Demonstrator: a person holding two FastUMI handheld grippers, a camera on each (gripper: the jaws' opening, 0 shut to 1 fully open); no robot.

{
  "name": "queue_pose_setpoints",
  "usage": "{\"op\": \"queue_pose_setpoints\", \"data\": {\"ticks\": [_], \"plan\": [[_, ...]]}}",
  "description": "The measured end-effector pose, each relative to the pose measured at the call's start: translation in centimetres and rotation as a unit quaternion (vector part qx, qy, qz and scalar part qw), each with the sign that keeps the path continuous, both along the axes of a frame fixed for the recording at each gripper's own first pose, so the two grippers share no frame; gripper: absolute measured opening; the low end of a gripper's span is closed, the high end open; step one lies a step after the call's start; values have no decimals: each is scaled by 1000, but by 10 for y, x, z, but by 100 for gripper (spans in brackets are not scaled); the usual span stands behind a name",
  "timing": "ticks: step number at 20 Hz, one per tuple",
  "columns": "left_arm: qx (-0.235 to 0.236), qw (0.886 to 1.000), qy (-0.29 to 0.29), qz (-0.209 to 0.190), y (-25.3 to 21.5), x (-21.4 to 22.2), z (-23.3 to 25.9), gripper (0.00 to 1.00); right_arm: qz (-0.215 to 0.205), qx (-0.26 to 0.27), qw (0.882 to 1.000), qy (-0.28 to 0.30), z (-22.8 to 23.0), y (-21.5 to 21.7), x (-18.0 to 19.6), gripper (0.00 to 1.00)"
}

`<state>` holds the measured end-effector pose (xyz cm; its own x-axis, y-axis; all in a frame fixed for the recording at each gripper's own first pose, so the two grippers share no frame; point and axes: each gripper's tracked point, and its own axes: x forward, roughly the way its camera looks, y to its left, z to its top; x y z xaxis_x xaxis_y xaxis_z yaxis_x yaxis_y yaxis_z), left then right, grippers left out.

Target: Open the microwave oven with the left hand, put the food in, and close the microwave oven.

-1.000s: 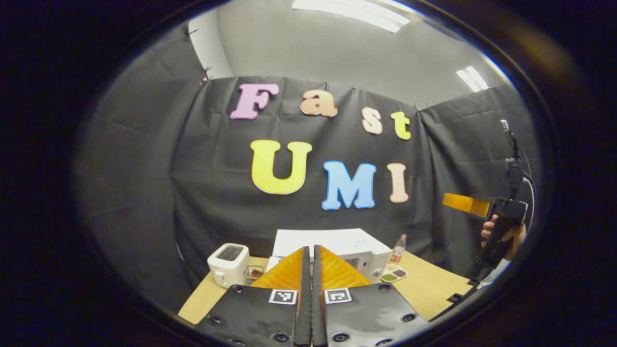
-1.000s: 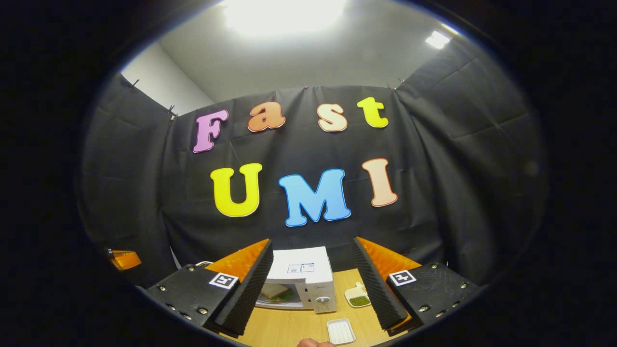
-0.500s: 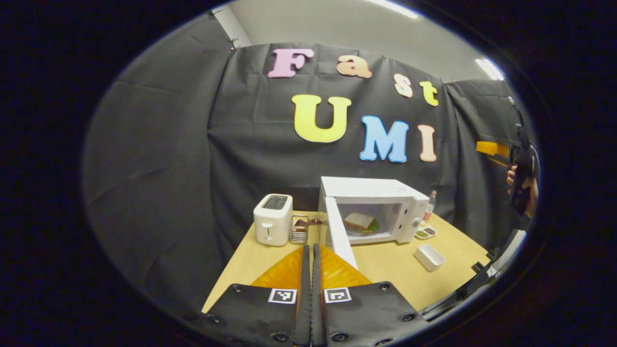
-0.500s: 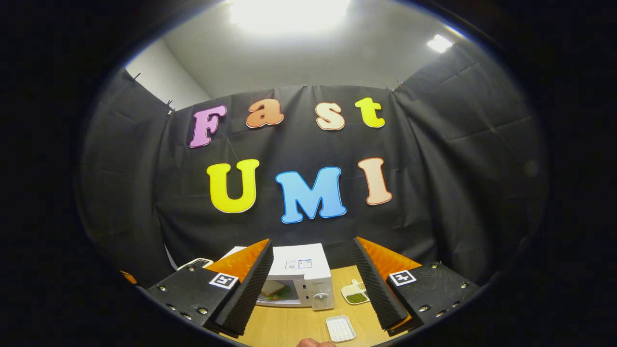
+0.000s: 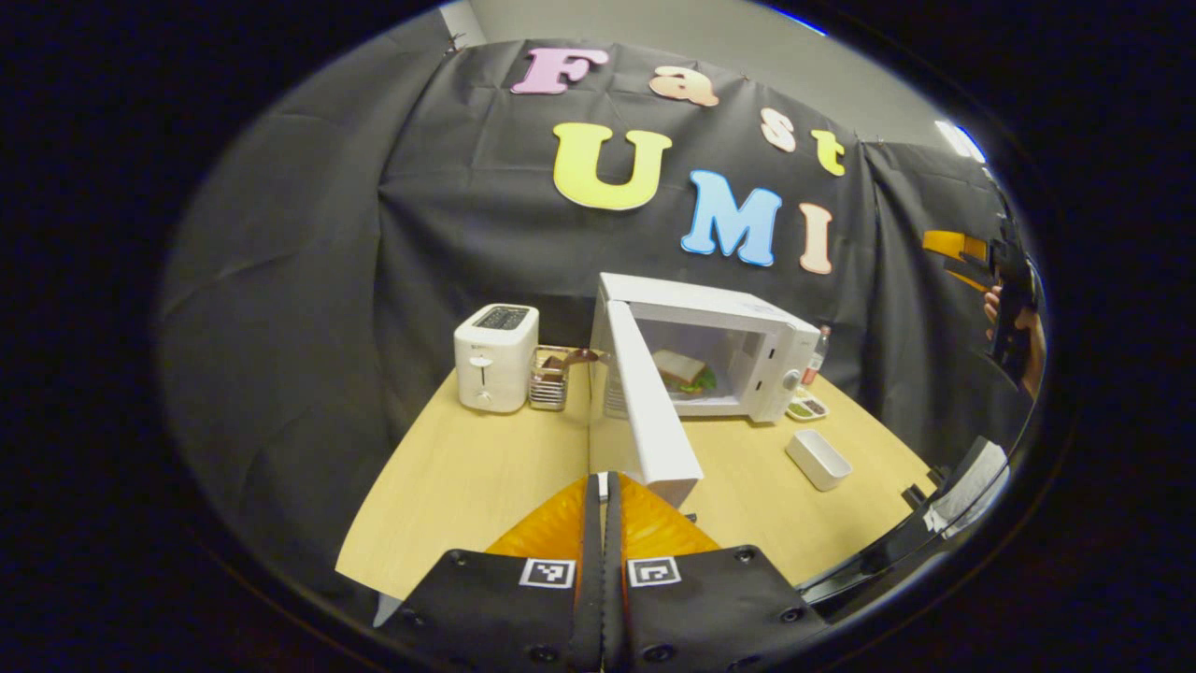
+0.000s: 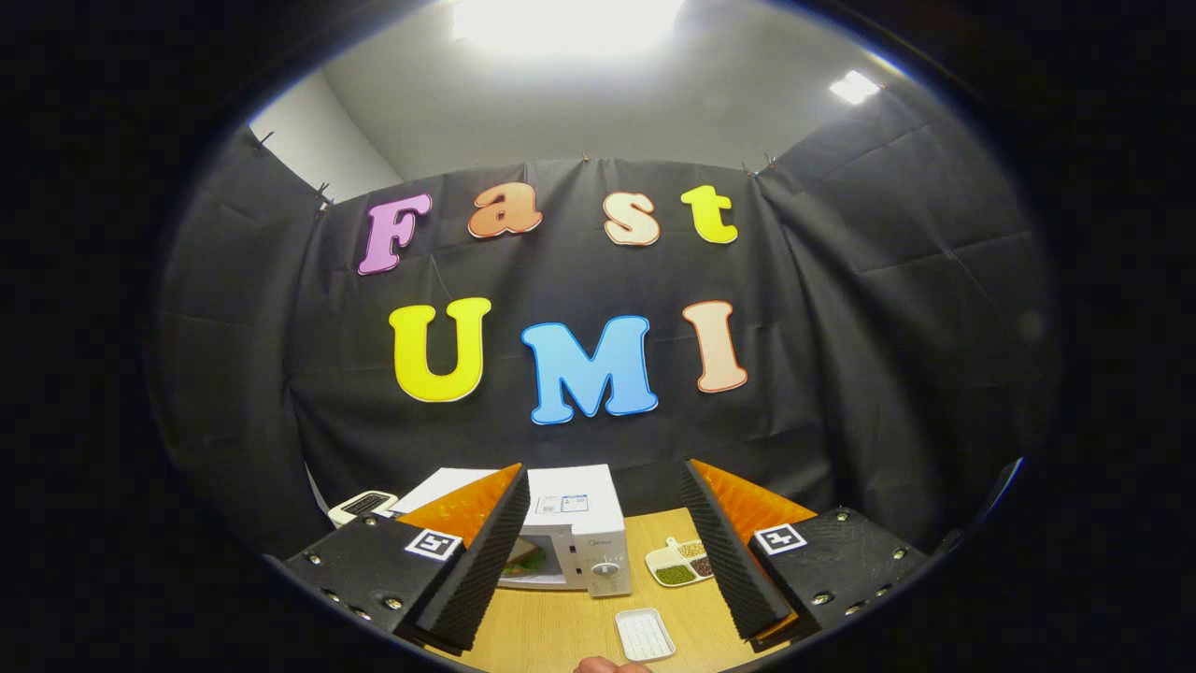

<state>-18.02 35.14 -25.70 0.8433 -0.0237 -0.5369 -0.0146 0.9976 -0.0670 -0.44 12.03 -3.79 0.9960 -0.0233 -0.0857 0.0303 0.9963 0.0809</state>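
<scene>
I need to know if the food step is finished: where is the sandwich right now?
In the left gripper view the sandwich lies inside the microwave, behind its open door, with the toaster off to the left.

Both views toward microwave [image 5: 747, 341], raised

The right claw [image 6: 605, 537] hangs above the wooden surface [image 6: 561, 636], its two fingers [image 6: 486, 551] spread wide apart with nothing between them. Past them stands the white microwave [image 6: 575, 523], door open, a sandwich [image 6: 528, 559] inside. Right of it lies a divided dish [image 6: 680, 564] of beans; nearer, an empty white tray [image 6: 645, 634]. A toaster [image 6: 363, 506] peeks out at the left.
</scene>
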Motion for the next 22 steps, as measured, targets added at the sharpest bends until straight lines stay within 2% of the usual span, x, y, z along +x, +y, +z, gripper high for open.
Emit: {"op": "queue_pose_setpoints", "data": {"ticks": [3,5,10,11,17,22], "plan": [[2,1000,7,-14,-24,4,2,9,4,7,1000,6,-7,-12,12,98],[1,1000,5,-24,-44,11,6,7,8,12,1000,8,-9,-19,24,98],[-34,999,5,-30,-107,27,3,7,16,6,1000,-1,-2,-39,51,98],[-35,999,7,-36,-120,33,1,9,16,6,1000,-5,0,-43,57,98],[-50,996,14,-77,-186,67,-7,7,4,2,1000,-29,8,-73,82,98],[-62,992,13,-105,-227,100,-13,9,12,-1,1000,-22,2,-88,94,98]]}}
